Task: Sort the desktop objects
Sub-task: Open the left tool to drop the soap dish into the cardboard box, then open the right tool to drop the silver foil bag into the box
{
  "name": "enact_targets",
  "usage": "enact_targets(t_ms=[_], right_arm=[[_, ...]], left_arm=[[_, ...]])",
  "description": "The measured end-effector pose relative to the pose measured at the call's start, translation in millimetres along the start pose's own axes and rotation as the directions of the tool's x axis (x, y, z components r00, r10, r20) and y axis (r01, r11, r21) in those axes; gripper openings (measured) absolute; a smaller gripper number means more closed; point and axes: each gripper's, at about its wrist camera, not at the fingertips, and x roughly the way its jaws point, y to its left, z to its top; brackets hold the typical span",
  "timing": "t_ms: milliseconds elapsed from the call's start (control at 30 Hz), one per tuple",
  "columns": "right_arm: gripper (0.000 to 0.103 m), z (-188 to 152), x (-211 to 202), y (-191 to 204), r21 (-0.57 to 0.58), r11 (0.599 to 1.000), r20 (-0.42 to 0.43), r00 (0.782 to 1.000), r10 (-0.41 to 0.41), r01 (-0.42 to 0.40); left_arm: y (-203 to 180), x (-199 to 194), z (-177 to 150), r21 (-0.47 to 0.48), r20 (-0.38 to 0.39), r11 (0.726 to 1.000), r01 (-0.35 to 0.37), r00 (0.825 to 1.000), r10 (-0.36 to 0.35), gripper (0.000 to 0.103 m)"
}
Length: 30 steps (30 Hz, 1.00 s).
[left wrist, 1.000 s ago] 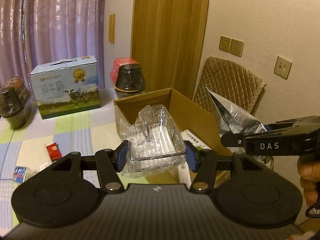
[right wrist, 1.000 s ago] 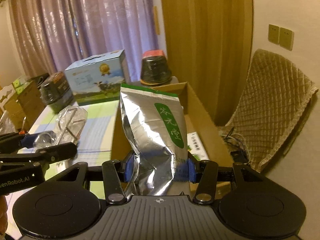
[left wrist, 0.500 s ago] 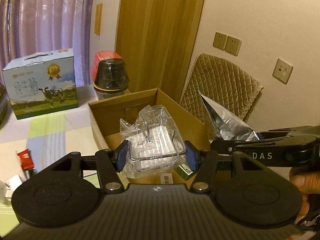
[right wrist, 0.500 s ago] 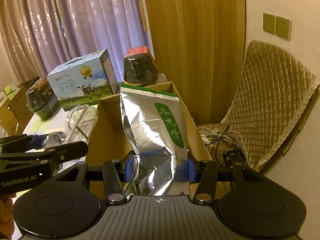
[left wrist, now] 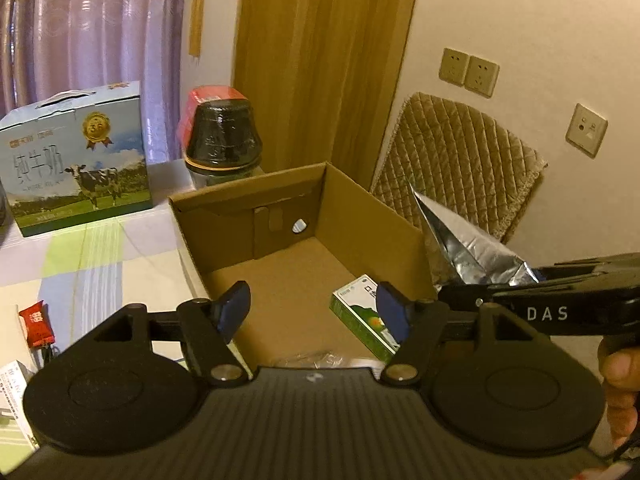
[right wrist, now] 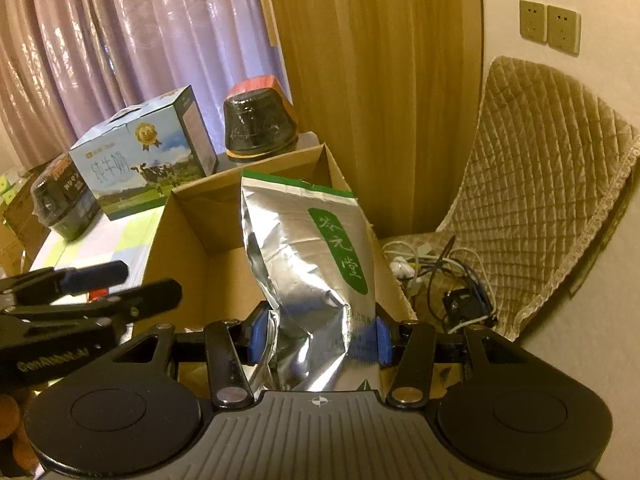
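Note:
My left gripper (left wrist: 314, 312) is open and holds nothing, hovering over the near end of an open cardboard box (left wrist: 360, 216). Inside the box lies a green and white carton (left wrist: 358, 318). Just above my gripper body, a crinkled edge of the clear plastic pack (left wrist: 316, 360) shows on the box floor. My right gripper (right wrist: 320, 336) is shut on an upright silver foil bag (right wrist: 304, 264) with a green label, held over the box's right wall (right wrist: 384, 264). The same bag (left wrist: 468, 252) shows at the right of the left wrist view.
On the checked tablecloth behind the box stand a blue milk carton case (left wrist: 76, 160) and a black jar with a red lid (left wrist: 222, 136). A red sachet (left wrist: 36, 322) lies at the left. A quilted chair (right wrist: 540, 184) with tangled cables (right wrist: 440, 276) is to the right.
My left gripper has opened and let go of the clear plastic pack, which now lies in the box. My right gripper has carried the foil bag closer over the box.

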Motion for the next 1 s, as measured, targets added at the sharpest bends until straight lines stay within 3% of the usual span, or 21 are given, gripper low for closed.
enact_targets(t_ms=[600,633,733,1000], right_arm=[[0.048,8,20,29,-0.046,0.999,-0.015,1.000,0.013,-0.014],[0.052,9,22,30,-0.052,0.999,-0.017,1.000,0.012,-0.013],[0.078,9,21,30,-0.038,0.999,0.002,1.000,0.011,-0.011],[0.082,7,3,29,-0.021,1.000,0.035,0.999,0.000,0.001]], left_arm=[[45,-35,-11,-0.052,0.017,0.996,-0.069,0.997,0.070,0.065],[46,-36,-12,-0.054,0.018,0.996,-0.069,0.997,0.070,0.065],[50,-38,-14,-0.061,0.019,0.996,-0.072,0.997,0.073,0.067],[63,-50,-26,-0.079,0.007,0.993,-0.094,0.996,0.094,0.069]])
